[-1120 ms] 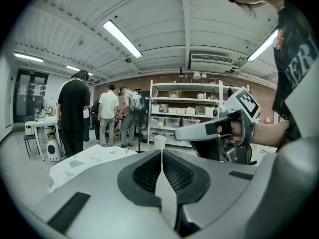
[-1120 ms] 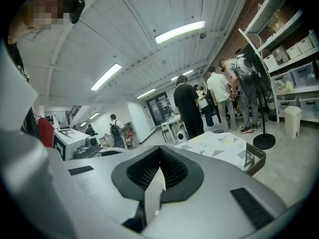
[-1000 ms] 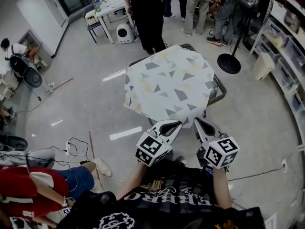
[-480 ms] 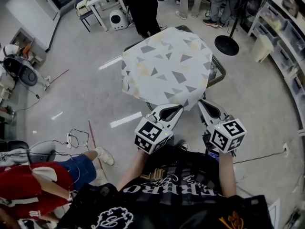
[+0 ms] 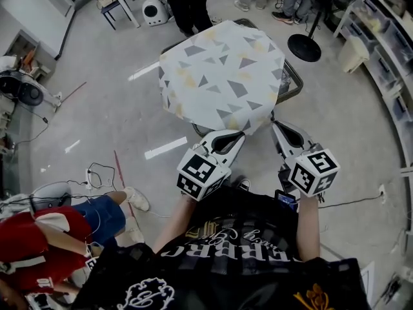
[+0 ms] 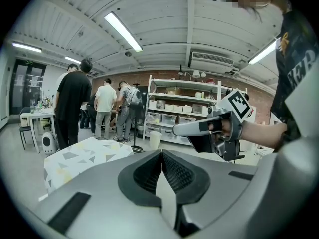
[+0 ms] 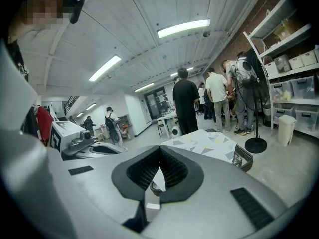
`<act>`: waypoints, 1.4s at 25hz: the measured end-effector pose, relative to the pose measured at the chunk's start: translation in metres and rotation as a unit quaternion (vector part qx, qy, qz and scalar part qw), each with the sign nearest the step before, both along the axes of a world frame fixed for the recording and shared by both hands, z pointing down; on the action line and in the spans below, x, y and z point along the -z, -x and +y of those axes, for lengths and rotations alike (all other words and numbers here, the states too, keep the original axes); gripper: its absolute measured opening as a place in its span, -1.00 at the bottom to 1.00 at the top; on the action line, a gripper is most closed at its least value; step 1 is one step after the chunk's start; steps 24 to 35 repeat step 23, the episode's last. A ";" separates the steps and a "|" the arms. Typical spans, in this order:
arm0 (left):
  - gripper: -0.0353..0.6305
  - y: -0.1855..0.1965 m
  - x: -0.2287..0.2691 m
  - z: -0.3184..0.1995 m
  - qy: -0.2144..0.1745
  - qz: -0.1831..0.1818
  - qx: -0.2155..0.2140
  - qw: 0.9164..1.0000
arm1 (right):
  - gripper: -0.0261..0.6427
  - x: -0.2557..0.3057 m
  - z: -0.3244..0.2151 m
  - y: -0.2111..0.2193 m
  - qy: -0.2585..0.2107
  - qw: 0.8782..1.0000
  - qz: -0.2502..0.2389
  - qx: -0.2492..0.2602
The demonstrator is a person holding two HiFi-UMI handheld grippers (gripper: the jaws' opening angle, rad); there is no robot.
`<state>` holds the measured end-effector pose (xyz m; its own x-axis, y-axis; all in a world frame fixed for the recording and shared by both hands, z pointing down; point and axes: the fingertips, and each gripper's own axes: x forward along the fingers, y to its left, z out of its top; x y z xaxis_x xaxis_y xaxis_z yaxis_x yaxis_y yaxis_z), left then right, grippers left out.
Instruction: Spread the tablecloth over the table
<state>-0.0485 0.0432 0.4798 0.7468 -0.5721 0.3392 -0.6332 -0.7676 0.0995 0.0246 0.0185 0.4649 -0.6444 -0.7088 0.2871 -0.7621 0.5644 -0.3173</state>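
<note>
A white tablecloth (image 5: 222, 79) printed with grey and yellow triangles covers a small table in front of me, its edges hanging down on the sides. My left gripper (image 5: 240, 134) is held just short of the cloth's near edge, shut and empty. My right gripper (image 5: 275, 125) sits beside it on the right, also shut with nothing between its fingers. In the left gripper view the cloth (image 6: 82, 158) lies ahead at the left, and the right gripper (image 6: 175, 130) crosses at the right. In the right gripper view the cloth (image 7: 204, 142) lies straight ahead beyond the shut jaws.
A dark wire basket (image 5: 292, 81) pokes out from the table's right side. A standing fan's round base (image 5: 305, 47) is at the back right, shelving (image 5: 387, 37) along the right wall. Several people stand at the back; a seated person's leg and shoe (image 5: 129, 202) lie at my left, with cables (image 5: 97, 173).
The table and cloth have shifted up and left in the head view, and the grippers' cubes have drawn nearer. Both grippers stay shut and side by side, short of the cloth's near edge.
</note>
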 end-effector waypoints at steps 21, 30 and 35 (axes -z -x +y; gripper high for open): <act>-0.83 -0.006 -0.017 -0.007 0.020 -0.009 -0.004 1.000 | -0.88 -0.017 -0.010 -0.002 0.022 1.000 0.007 0.006; -0.83 -0.008 -0.019 -0.010 0.022 -0.009 -0.005 1.000 | -0.88 -0.018 -0.013 -0.003 0.024 1.000 0.006 0.006; -0.83 -0.008 -0.019 -0.010 0.022 -0.009 -0.005 1.000 | -0.88 -0.018 -0.013 -0.003 0.024 1.000 0.006 0.006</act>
